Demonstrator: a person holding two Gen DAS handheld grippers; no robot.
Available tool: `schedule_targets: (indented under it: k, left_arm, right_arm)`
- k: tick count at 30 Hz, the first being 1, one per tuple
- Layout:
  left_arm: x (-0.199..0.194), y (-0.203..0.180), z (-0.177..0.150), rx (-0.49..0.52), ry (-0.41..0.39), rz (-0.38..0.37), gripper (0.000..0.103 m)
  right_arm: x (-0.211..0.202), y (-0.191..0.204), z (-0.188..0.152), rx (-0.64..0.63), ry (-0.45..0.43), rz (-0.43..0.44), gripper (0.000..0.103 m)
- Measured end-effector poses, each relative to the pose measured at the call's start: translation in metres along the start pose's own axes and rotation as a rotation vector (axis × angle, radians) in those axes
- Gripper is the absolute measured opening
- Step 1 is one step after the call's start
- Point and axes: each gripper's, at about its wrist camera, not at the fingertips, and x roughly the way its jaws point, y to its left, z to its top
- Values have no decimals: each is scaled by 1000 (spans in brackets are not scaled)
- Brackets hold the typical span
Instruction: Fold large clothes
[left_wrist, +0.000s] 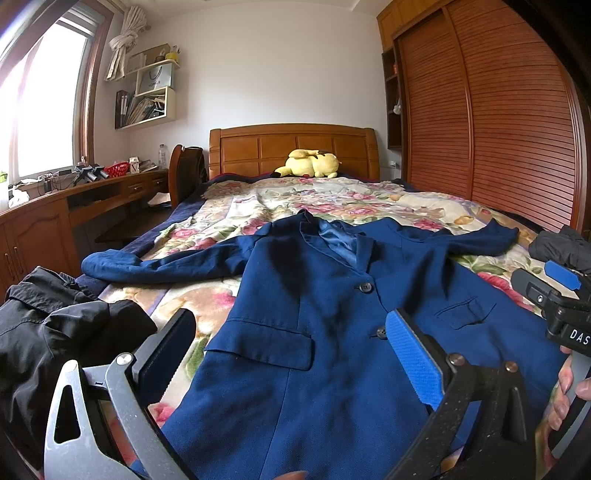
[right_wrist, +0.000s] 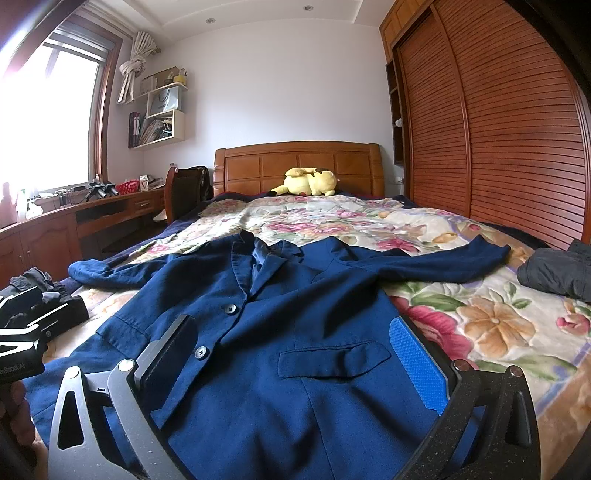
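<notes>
A navy blue suit jacket (left_wrist: 317, 302) (right_wrist: 280, 317) lies face up and buttoned on the floral bedspread, both sleeves spread out sideways, collar toward the headboard. My left gripper (left_wrist: 291, 332) hovers wide open above the jacket's lower front, over the left pocket flap, holding nothing. My right gripper (right_wrist: 291, 339) is also wide open, low over the jacket's right side near the other pocket flap, with nothing between its fingers. In the left wrist view the right gripper (left_wrist: 561, 291) shows at the right edge, held by a hand (left_wrist: 565, 391).
A black garment (left_wrist: 55, 332) is piled at the bed's left edge and another dark garment (right_wrist: 557, 273) at the right edge. A yellow plush toy (left_wrist: 310, 164) lies by the wooden headboard (left_wrist: 295, 144). A wardrobe (right_wrist: 498, 122) stands right, a desk (left_wrist: 74, 199) left.
</notes>
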Motion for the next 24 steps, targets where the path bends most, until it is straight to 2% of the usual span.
schedule_targets:
  k: [24]
  left_arm:
    - [0,0,1,-1,-1,0,103]
  right_arm:
    - [0,1,0,1,-5,-7,103]
